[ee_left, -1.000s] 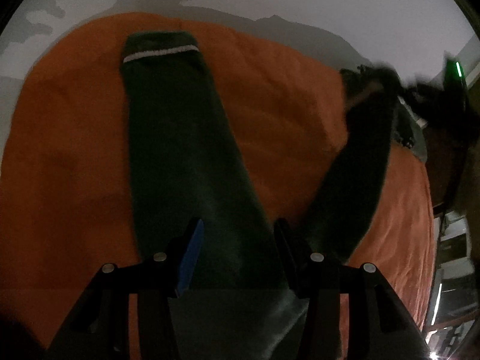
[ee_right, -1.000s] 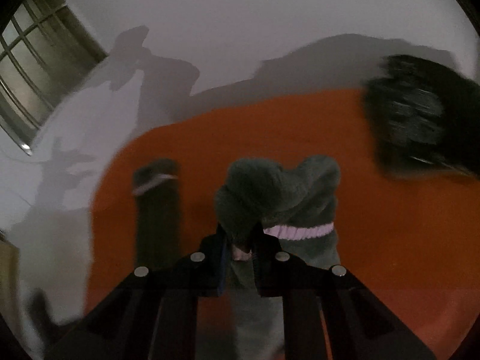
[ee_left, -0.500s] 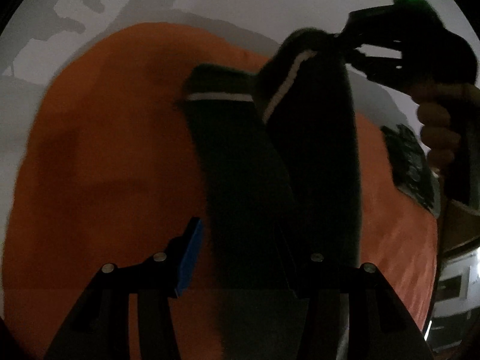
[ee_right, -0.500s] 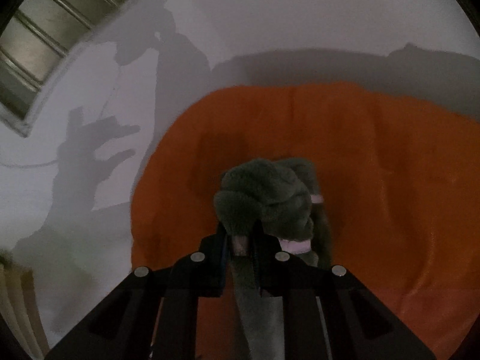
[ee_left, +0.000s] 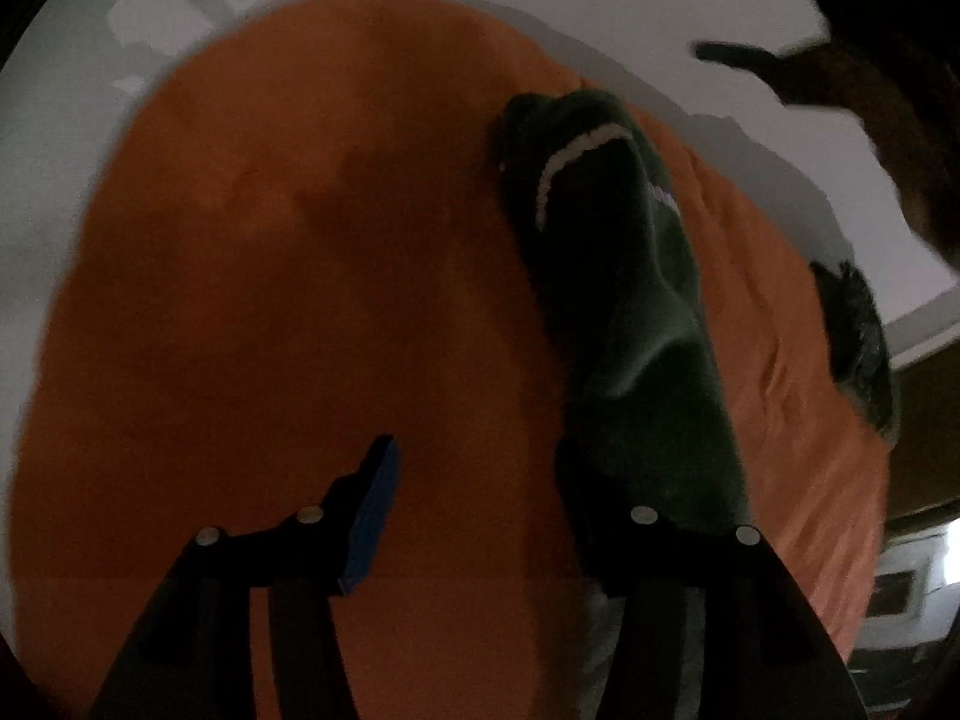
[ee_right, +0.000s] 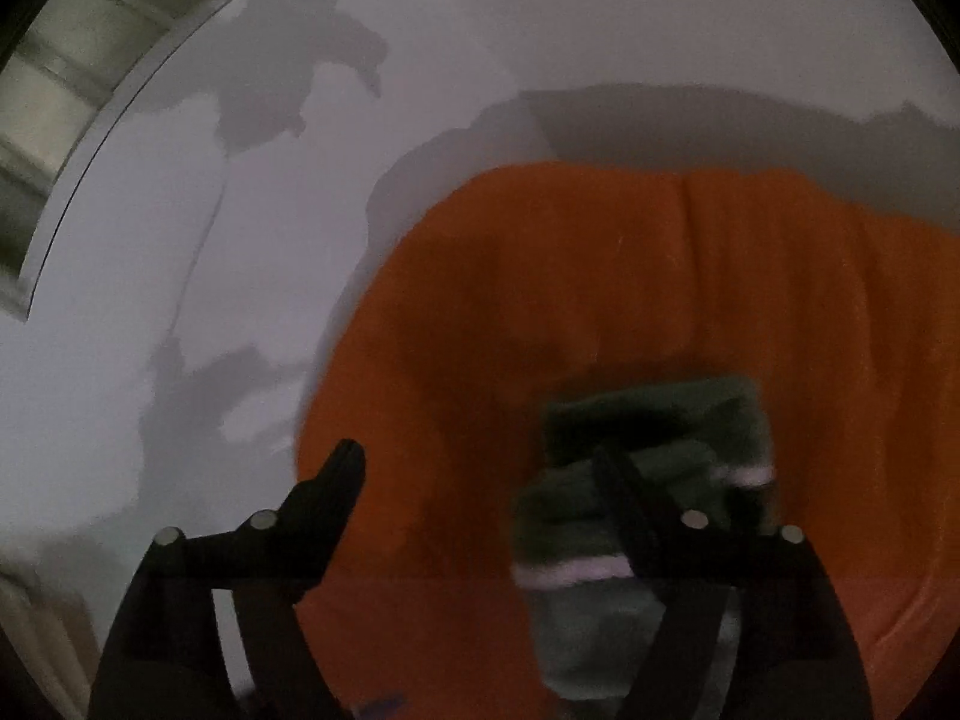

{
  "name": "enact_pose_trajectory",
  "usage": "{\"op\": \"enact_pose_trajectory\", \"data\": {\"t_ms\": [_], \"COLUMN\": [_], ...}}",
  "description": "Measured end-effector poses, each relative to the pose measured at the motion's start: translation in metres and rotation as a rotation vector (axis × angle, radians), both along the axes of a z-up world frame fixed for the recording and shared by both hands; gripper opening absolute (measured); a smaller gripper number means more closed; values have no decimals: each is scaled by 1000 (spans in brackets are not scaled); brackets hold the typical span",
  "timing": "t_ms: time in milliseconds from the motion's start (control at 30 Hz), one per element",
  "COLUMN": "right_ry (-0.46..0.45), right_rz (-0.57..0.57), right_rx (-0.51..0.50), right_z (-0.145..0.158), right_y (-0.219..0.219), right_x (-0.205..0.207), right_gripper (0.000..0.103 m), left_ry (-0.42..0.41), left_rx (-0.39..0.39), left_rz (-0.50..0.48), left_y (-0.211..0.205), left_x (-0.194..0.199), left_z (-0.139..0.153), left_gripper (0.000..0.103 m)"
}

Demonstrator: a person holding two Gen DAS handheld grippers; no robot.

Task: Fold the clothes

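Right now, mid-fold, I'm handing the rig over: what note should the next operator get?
Left hand-held gripper: open, green garment lying along one finger, not pinched.
Right hand-held gripper: jaws have just been opening, nothing pinched; the garment lies by one finger.
Done: garment doubled lengthwise on the orange cloth, striped cuffs stacked.
Left: probably fold it shorter; another dark item sits at the cloth's edge.
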State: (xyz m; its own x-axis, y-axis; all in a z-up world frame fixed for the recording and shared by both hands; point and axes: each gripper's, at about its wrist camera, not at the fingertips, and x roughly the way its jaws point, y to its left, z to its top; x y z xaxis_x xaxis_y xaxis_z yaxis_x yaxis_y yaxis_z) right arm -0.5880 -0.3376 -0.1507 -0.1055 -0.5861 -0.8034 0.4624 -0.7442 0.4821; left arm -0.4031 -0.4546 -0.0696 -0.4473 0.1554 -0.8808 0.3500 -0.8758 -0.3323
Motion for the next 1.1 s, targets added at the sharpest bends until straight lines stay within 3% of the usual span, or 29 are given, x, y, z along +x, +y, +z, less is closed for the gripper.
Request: {"op": "enact_pose_trajectory", "data": {"t_ms": [133,200,267,333,433,500,533,567,733,933,1000,1033,1100], "right_ry": [29,27,1,-22,-60,-52,-30,-7,156,142,136,123,116], "right_rz": [42,22,10,4,6,14,13,12,-90,32,35,32,21], "right_rx": [157,181,149,113,70,51,53,55,-21,112,181,177,138], "right_z": [-36,-60,-83,-101,-122,-127,-126,-125,-83,-87,-93,-95,-91], "right_y": [37,61,77,84,82,73,69,64,79,62,57,57,61], "right_x": [-5,-10,-12,-8,-5,-4,-4,-3,-10,-32,-29,-28,-25], "right_gripper": [78,77,69,68,66,57,39,5,7,8,8,8,8], "left_ry": [48,68,80,81,54,47,47,47,47,9,9,10,58], "left_rx": [28,12,-19,-45,-26,-22,-29,-36,-7,94,136,146,111], "left_rz": [-1,-5,3,25,78,87,87,88,88,99,88,77,76], "left_y": [4,3,1,0,-4,-2,-1,-1,-9,-15,-11,-8,-4], "left_x": [-50,-73,-99,-121,-137,-144,-144,-145,-142,-149,-152,-153,-150], "left_z": [-5,-2,0,1,-4,-5,-5,-4,-12,-28,-34,-35,-21], "left_gripper": [56,56,65,74,74,74,74,74,74,75,37,8,7]}}
